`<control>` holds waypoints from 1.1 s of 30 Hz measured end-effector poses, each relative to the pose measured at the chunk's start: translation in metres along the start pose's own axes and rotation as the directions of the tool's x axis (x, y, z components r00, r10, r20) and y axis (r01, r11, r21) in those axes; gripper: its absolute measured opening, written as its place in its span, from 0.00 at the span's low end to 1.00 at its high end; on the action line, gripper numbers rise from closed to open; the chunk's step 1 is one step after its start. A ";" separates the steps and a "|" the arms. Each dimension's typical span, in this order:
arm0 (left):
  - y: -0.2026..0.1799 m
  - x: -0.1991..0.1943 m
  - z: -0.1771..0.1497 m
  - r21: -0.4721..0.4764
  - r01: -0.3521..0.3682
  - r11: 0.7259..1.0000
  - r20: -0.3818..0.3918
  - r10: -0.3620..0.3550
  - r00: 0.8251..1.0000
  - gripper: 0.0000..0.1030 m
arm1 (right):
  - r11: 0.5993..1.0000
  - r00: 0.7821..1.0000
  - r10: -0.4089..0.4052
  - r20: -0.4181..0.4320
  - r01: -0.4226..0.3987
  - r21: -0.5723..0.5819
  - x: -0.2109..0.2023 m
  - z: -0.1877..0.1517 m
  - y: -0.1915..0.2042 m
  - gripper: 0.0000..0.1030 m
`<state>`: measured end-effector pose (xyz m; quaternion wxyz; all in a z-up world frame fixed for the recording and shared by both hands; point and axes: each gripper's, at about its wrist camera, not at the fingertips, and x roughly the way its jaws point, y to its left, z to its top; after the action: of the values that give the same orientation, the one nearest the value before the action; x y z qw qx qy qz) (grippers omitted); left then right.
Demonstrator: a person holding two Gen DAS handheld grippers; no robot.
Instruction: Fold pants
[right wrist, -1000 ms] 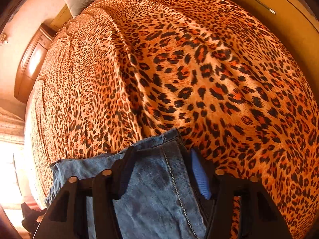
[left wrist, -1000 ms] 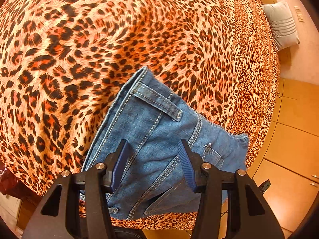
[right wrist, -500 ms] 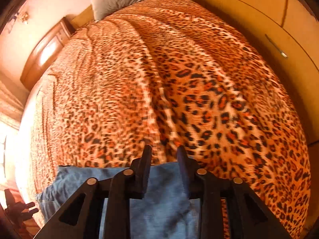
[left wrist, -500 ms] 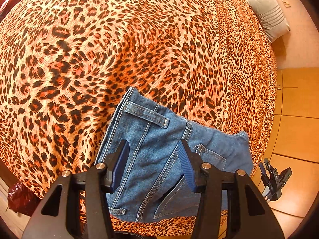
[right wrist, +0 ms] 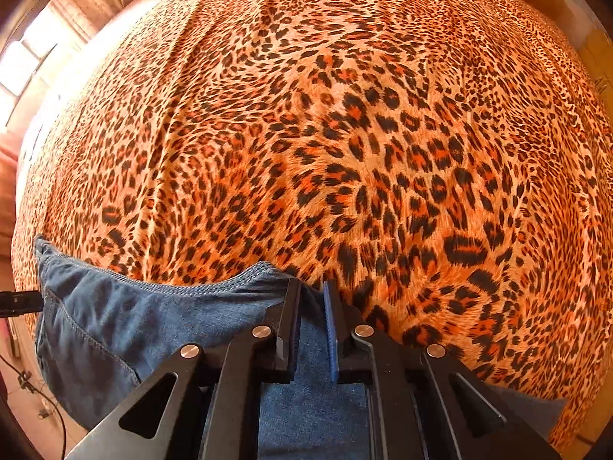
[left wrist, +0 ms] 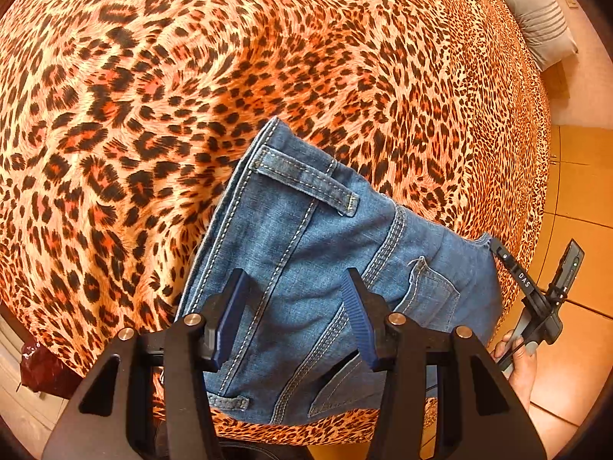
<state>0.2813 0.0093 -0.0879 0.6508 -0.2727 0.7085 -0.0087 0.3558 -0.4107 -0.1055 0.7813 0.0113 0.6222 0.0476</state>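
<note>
Pants (right wrist: 153, 329) (near end) cut off.

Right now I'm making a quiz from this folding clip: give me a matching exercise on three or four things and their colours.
Things:
1. jeans
2. bedspread
3. pillow
4. left gripper pads

Colours:
A. grey
B. orange with black leopard spots
C. dark blue, ribbed
D. faded blue denim with pale stitching

Pairs: 1-D, 2-B, 3-A, 4-C
</note>
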 end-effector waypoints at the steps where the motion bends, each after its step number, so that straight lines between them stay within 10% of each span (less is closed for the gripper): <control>1: 0.004 -0.007 -0.004 0.010 0.016 1.000 -0.003 -0.016 1.000 0.48 | 0.998 0.999 0.030 0.026 -0.032 0.058 -0.007 -0.001 -0.007 0.17; 3: 0.017 -0.023 -0.019 0.026 0.055 0.998 -0.002 -0.055 0.998 0.49 | 0.980 0.989 0.126 0.082 -0.137 0.142 -0.030 -0.015 -0.023 0.18; 7: 0.055 -0.029 -0.070 -0.032 0.188 0.982 -0.061 -0.189 0.980 0.57 | 0.927 0.957 0.239 0.162 -0.275 0.253 -0.075 -0.085 -0.056 0.61; 14: 0.096 0.017 -0.100 -0.301 0.348 0.888 -0.083 -0.388 0.918 0.57 | 0.733 0.959 0.182 0.217 -0.280 0.620 -0.123 -0.262 -0.163 0.61; 19: 0.086 0.031 -0.091 -0.309 0.305 0.901 -0.092 -0.348 0.933 0.66 | 0.510 0.953 0.150 0.262 -0.301 0.806 -0.115 -0.348 -0.219 0.62; 23: 0.066 0.027 -0.094 -0.247 0.240 0.939 -0.087 -0.269 0.959 0.66 | 0.374 0.897 0.167 0.410 -0.442 0.815 -0.086 -0.365 -0.222 0.62; 27: 0.045 0.024 -0.093 -0.198 0.173 0.965 -0.075 -0.191 0.979 0.40 | 0.381 0.856 0.168 0.488 -0.513 0.769 -0.074 -0.347 -0.217 0.52; 29: 0.039 0.021 -0.093 -0.186 0.148 0.971 -0.062 -0.161 0.985 0.29 | 0.439 0.867 0.200 0.456 -0.495 0.750 -0.073 -0.327 -0.215 0.05; 33: 0.035 0.002 -0.098 -0.169 0.165 0.972 -0.012 -0.170 0.985 0.21 | 0.511 0.840 0.172 0.515 -0.523 0.682 -0.116 -0.316 -0.204 0.05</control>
<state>0.1778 0.0044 -0.0876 0.6131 -0.3852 0.6897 -0.0074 0.0345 -0.6370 -0.0795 0.7684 0.4979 0.3937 -0.0814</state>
